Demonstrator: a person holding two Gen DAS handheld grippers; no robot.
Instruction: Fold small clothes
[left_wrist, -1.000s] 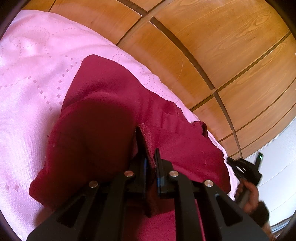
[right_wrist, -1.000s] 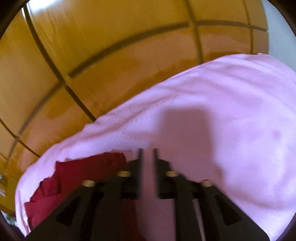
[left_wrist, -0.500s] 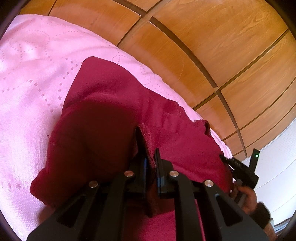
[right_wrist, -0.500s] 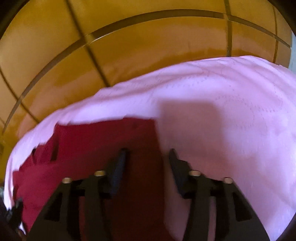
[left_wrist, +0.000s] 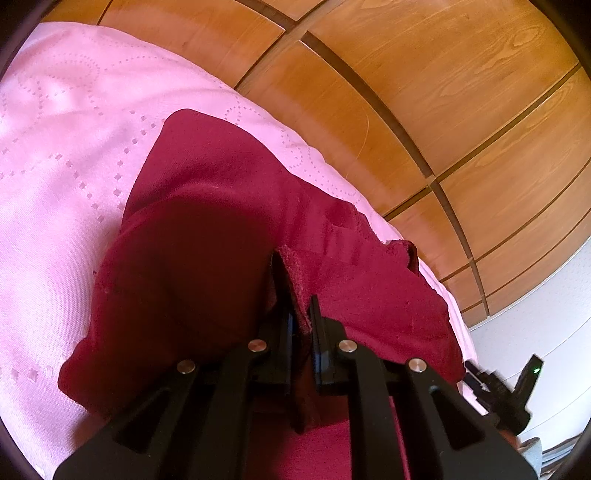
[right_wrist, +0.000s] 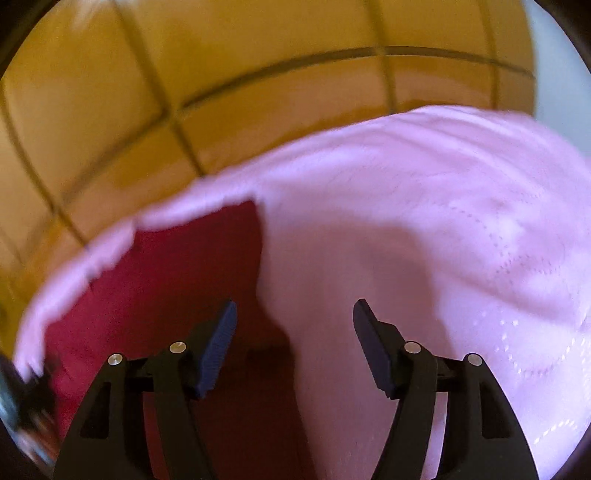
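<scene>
A dark red garment (left_wrist: 221, 229) lies crumpled on a pink bedspread (left_wrist: 62, 155). My left gripper (left_wrist: 297, 295) is shut on a raised fold of the garment's edge and holds it above the rest of the cloth. My right gripper (right_wrist: 293, 314) is open and empty, its jaws wide apart, above the garment's right edge (right_wrist: 199, 266) where it meets the pink bedspread (right_wrist: 443, 240). The right wrist view is blurred by motion. The right gripper also shows in the left wrist view (left_wrist: 506, 387), at the lower right beyond the garment.
Wooden wardrobe panels (left_wrist: 424, 92) with dark seams stand behind the bed, also in the right wrist view (right_wrist: 221, 74). A white wall (left_wrist: 554, 332) is at the right. The bedspread's far edge runs along the wardrobe.
My right gripper has opened from shut to wide and swung left over the garment's edge. My left gripper keeps its hold and has barely moved.
</scene>
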